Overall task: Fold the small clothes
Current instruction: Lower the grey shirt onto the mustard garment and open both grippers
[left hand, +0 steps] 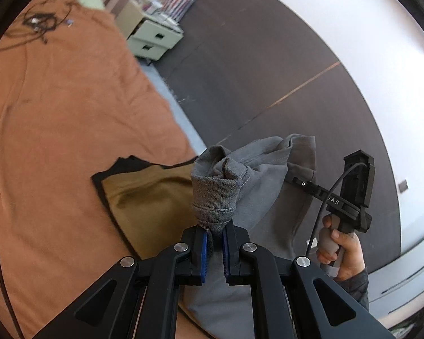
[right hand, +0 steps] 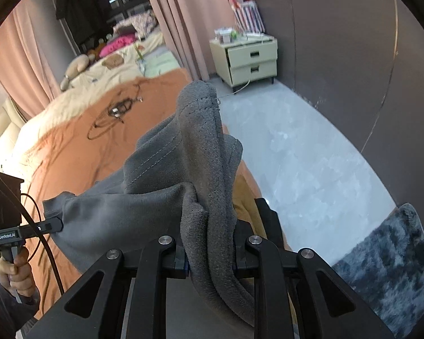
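Note:
A small grey garment hangs in the air between both grippers, above the edge of the orange bed cover. My left gripper is shut on its ribbed cuff. My right gripper is shut on another bunched edge of the grey garment. In the left wrist view the right gripper bites the cloth at the right. In the right wrist view the left gripper bites the cloth at the left. A mustard and black garment lies on the bed below.
A tangle of black cable lies on the orange cover. A pale green nightstand stands by the dark wall. Grey floor runs along the bed. A dark furry rug is at the lower right.

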The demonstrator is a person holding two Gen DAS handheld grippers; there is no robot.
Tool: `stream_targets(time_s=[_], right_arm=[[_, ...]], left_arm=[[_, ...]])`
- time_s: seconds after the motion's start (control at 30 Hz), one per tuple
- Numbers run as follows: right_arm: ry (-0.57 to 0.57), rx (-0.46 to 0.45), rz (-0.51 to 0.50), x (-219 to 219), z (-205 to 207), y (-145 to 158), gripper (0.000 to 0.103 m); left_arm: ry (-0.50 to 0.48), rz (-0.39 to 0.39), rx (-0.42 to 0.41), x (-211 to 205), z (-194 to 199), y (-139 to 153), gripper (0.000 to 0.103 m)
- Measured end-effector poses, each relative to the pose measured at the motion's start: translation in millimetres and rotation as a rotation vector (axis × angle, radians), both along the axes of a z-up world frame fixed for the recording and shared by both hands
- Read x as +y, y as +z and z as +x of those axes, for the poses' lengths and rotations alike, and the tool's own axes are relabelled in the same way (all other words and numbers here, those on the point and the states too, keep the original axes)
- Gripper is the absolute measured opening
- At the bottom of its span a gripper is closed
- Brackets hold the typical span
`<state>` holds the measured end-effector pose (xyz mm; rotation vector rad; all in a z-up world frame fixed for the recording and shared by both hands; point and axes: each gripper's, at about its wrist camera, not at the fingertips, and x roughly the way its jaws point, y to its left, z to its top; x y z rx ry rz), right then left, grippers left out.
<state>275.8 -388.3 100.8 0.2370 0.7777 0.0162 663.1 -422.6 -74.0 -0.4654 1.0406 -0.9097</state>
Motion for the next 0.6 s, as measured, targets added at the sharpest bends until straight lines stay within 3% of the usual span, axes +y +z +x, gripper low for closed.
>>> stream_targets(time_s=[0.07, 0.2, 0.3, 0.4, 0.5, 0.6], right_arm=[[-0.005, 0.032, -0.004, 7.0, 17.4, -5.9, 0.019], [-0.107, 0.137, -0.114, 14.9, 31.8, -16.0, 0.032], [-0.173, 0.104, -0.086, 11.7, 25.4, 5.3, 0.045], [-0.174, 0.074, -0.097, 20.5, -8.7, 24.6, 0.045], [-0.136, 0.118, -0.100, 37.6, -25.8, 16.0, 0.045], [-0.098, 0.177, -0.108, 57.1, -29.9, 9.1, 0.027]], left_arm=[[0.030, 0.041, 0.024, 0.3, 14.6, -15.2, 0.010], [0.086, 0.178, 0.049, 2.9, 36.7, -39.1, 0.021], [0.112, 0.215, 0.032, 15.0, 40.5, -39.1, 0.021], [0.108, 0.194, 0.008, 19.9, 37.5, -26.8, 0.021], [0.077, 0.182, -0.021, 11.7, 30.1, -15.1, 0.021], [0.036, 0.180, -0.044, -5.1, 27.4, -10.0, 0.021]])
